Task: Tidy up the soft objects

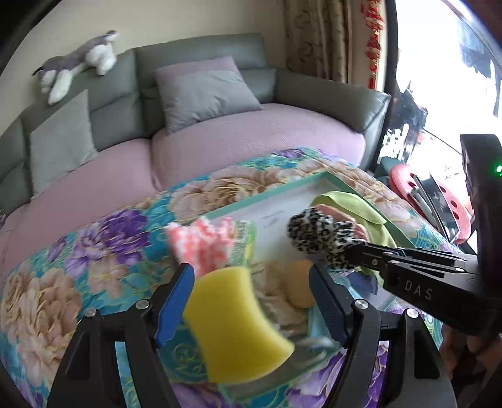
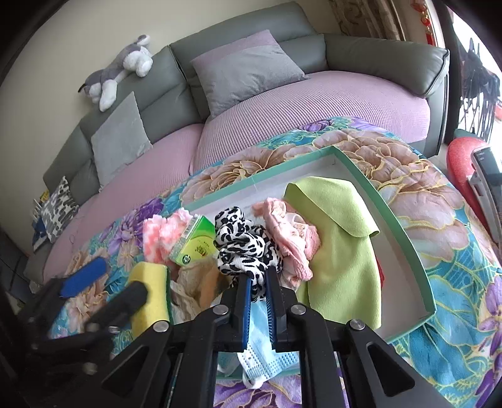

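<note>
Over floral blanket (image 1: 62, 282), sponge (image 1: 232, 323) between open left gripper (image 1: 251, 282).

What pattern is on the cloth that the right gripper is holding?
Black-and-white leopard spots on the cloth, clearest in the right wrist view.

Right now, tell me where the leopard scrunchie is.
In the right wrist view the scrunchie is pinched in the right tool, above the tray, between the green box and pink cloth.

- A grey leather sofa (image 2: 360, 53) with mauve ribbed seat covers (image 1: 257, 131) is standing against a cream wall (image 1: 157, 22).
- Bright daylight is pouring through a window (image 1: 439, 62) beside patterned beige curtains (image 1: 313, 37).
</note>
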A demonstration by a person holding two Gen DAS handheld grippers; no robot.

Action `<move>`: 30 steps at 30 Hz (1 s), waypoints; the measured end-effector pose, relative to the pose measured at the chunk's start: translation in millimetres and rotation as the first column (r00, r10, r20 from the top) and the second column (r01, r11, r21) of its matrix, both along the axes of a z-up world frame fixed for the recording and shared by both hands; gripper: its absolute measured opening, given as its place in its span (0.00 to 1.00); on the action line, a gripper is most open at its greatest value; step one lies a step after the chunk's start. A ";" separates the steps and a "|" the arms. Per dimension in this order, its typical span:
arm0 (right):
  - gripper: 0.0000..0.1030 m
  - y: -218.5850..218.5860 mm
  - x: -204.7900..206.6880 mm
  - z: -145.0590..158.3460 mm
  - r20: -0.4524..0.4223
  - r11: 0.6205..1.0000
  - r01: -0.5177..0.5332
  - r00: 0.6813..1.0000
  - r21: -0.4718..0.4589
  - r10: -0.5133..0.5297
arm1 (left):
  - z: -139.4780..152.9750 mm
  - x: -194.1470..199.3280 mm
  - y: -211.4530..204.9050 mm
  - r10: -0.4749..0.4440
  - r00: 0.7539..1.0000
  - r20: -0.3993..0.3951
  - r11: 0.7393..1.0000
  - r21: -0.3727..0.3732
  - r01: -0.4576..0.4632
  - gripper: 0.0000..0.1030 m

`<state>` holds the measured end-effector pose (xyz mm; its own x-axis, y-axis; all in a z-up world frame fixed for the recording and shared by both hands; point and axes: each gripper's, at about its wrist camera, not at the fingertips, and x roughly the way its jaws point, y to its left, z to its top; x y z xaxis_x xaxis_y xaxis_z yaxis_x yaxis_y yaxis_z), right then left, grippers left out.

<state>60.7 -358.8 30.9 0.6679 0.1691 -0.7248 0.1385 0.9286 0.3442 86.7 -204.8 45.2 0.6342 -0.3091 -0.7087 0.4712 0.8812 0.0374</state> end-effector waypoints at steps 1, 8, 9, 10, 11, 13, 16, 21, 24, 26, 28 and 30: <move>0.11 1.8 -1.0 0.7 -0.003 1.000 0.000 1.000 -0.010 0.000 | 2.4 -2.7 4.5 0.014 1.000 0.005 1.000 -0.002 -0.014 0.80; 0.60 22.1 -12.0 7.6 -0.013 0.996 -0.020 1.000 -0.090 0.019 | 13.4 -19.2 48.4 0.180 0.983 0.033 0.984 -0.013 -0.179 0.92; 0.62 25.1 -14.4 9.1 -0.008 0.995 -0.020 1.000 -0.097 0.020 | 13.3 -19.9 55.5 0.204 0.979 0.027 0.979 -0.022 -0.204 0.92; 0.62 28.2 -16.6 10.3 -0.006 0.994 -0.025 1.000 -0.103 0.024 | 12.0 -21.2 62.2 0.227 0.974 0.018 0.974 -0.029 -0.226 0.92; 0.62 31.8 -18.6 11.4 -0.006 0.994 -0.033 0.999 -0.108 0.032 | 10.1 -22.4 68.1 0.247 0.969 0.010 0.969 -0.029 -0.246 0.92; 0.64 40.4 -24.0 13.2 -0.008 0.990 -0.041 0.999 -0.136 0.040 | 6.1 -27.0 77.2 0.277 0.961 0.004 0.961 -0.020 -0.277 0.93; 0.74 51.9 -31.5 13.3 -0.013 0.983 -0.045 0.999 -0.179 0.044 | -2.6 -34.2 92.4 0.328 0.945 -0.012 0.945 -0.010 -0.328 0.99; 0.82 67.3 -44.3 9.2 -0.028 0.974 -0.057 0.998 -0.219 0.053 | -17.7 -46.1 115.8 0.396 0.917 -0.045 0.918 0.002 -0.396 0.99; 0.85 74.8 -51.9 8.3 -0.027 0.967 -0.064 0.998 -0.246 0.059 | -22.1 -53.8 125.8 0.412 0.910 -0.049 0.911 0.001 -0.412 0.99; 0.90 77.9 -55.8 7.1 -0.029 0.964 -0.068 0.998 -0.256 0.063 | -24.2 -58.8 131.3 0.423 0.905 -0.050 0.906 0.000 -0.423 0.99; 0.93 80.0 -58.5 5.7 -0.032 0.961 -0.069 0.998 -0.268 0.063 | -26.8 -63.2 135.3 0.425 0.903 -0.061 0.905 -0.004 -0.426 0.99; 0.94 81.7 -60.5 5.0 -0.034 0.959 -0.070 0.997 -0.276 0.063 | -29.7 -66.5 138.3 0.427 0.901 -0.071 0.904 -0.002 -0.428 0.99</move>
<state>0.2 -277.1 35.9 0.6436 0.0031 -0.7653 0.0781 0.9945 0.0698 20.2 -66.5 15.4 0.6591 -0.0309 -0.7514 0.0495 0.9988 0.0023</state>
